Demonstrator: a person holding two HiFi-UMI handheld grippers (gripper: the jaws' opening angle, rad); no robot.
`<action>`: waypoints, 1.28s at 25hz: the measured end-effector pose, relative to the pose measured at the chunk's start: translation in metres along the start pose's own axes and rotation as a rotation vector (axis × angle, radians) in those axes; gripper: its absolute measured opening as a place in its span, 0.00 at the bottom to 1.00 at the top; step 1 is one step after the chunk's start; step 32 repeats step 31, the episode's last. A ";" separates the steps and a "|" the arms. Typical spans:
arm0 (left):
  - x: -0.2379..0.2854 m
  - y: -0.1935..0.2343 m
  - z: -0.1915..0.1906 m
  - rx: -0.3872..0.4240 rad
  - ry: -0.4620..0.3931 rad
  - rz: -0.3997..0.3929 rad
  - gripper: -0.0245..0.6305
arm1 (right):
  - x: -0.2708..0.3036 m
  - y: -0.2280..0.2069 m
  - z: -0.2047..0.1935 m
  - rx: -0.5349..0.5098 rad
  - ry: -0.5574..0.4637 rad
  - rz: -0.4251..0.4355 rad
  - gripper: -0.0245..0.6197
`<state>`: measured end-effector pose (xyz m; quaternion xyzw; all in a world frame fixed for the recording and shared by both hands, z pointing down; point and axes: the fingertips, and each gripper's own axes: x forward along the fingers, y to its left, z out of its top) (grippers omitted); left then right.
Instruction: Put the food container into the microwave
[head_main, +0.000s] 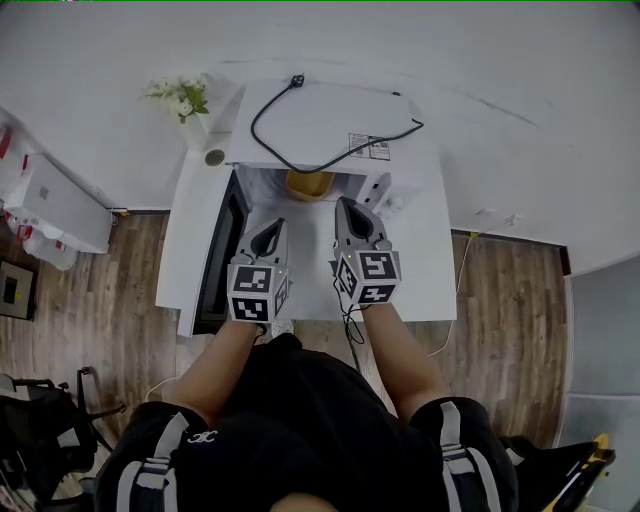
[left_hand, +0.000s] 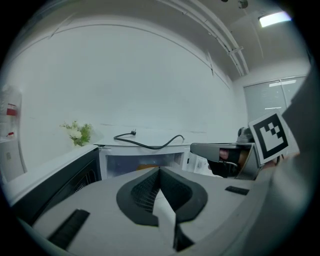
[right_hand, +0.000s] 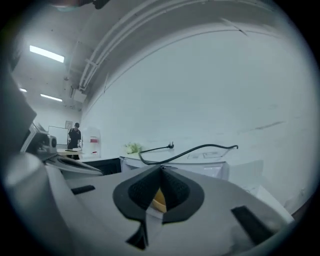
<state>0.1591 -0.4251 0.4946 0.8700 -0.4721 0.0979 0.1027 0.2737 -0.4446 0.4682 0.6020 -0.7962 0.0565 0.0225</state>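
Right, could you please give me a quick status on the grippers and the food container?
Left gripper shut, empty; right gripper shut, empty. Food container sits inside microwave, door open. Nothing in the way.

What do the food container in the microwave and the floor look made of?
The food container is probably plastic, going by its even, matte yellow-orange wall, though it is too small to be sure. The floor is wood or wood-look laminate: brown planks with visible seams and grain.

The person holds the left gripper (head_main: 276, 226) and right gripper (head_main: 345, 206) forward, side by side, jaws pressed together on nothing.
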 end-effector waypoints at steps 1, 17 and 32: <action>0.000 -0.004 0.001 0.000 -0.003 -0.005 0.06 | -0.007 -0.001 0.003 0.005 -0.012 -0.008 0.04; -0.006 -0.038 0.007 0.038 -0.013 -0.043 0.06 | -0.051 -0.005 -0.016 0.046 0.012 -0.065 0.04; -0.009 -0.037 0.004 0.038 -0.012 -0.034 0.06 | -0.053 0.001 -0.021 0.083 0.009 -0.049 0.04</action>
